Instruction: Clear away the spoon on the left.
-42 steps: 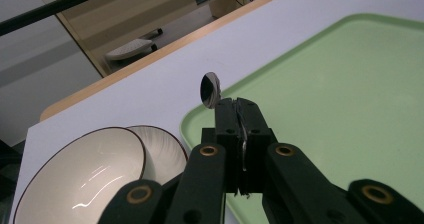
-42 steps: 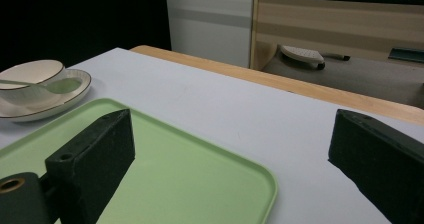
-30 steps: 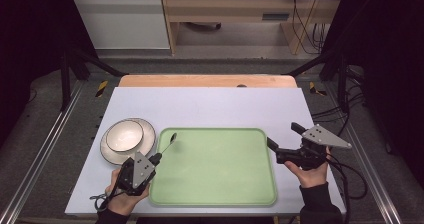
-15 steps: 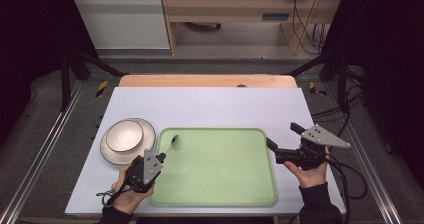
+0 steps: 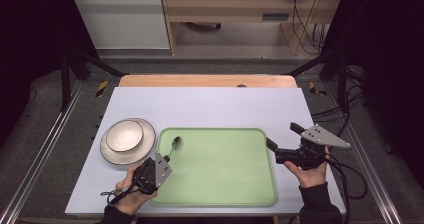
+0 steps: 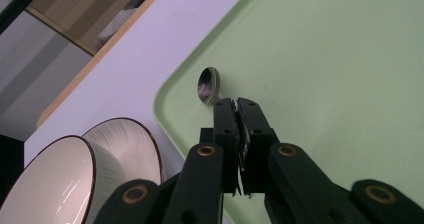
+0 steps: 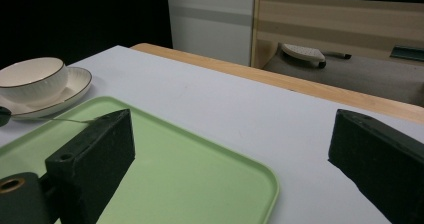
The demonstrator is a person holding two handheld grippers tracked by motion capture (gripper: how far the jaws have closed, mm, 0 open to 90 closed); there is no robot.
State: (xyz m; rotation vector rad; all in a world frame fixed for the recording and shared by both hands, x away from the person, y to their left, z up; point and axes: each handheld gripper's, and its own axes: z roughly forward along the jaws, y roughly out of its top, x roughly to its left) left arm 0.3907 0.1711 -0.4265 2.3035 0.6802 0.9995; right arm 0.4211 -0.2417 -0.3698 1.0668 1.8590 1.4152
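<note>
- A small metal spoon [image 5: 174, 143] with a thin handle sits at the far left corner of a pale green rectangular plastic tray [image 5: 225, 179]; its bowl is near the tray's rim, at about ten o'clock from the tray's middle.
- In the left gripper view the spoon's bowl [image 6: 208, 84] stands on edge just beyond the jaw tips, over the tray's [image 6: 340, 84] corner.
- The left gripper [image 5: 166, 158], held in the person's left hand [image 5: 131, 194], has its jaws pressed together on the spoon's handle; in its own view the left gripper [image 6: 236, 104] shows almost no gap between them.
- A cream ceramic bowl with a dark rim [image 5: 124, 135] rests on a matching cream saucer [image 5: 111, 154] on the tabletop, just beside the tray at nine o'clock from the spoon.
- The bowl [image 6: 45, 179] and the saucer [image 6: 132, 144] sit at the lower left of the left gripper view.
- The right gripper [image 5: 283, 143], held in the person's right hand [image 5: 307, 173], hovers at the tray's right edge, at three o'clock, with its jaws spread wide and gripping nothing.
- The right gripper view shows the bowl [image 7: 32, 79] on the saucer [image 7: 75, 89] beyond the tray [image 7: 200, 184].
- Everything lies on a pale lavender sheet covering the wooden tabletop [image 5: 210, 101].
</note>
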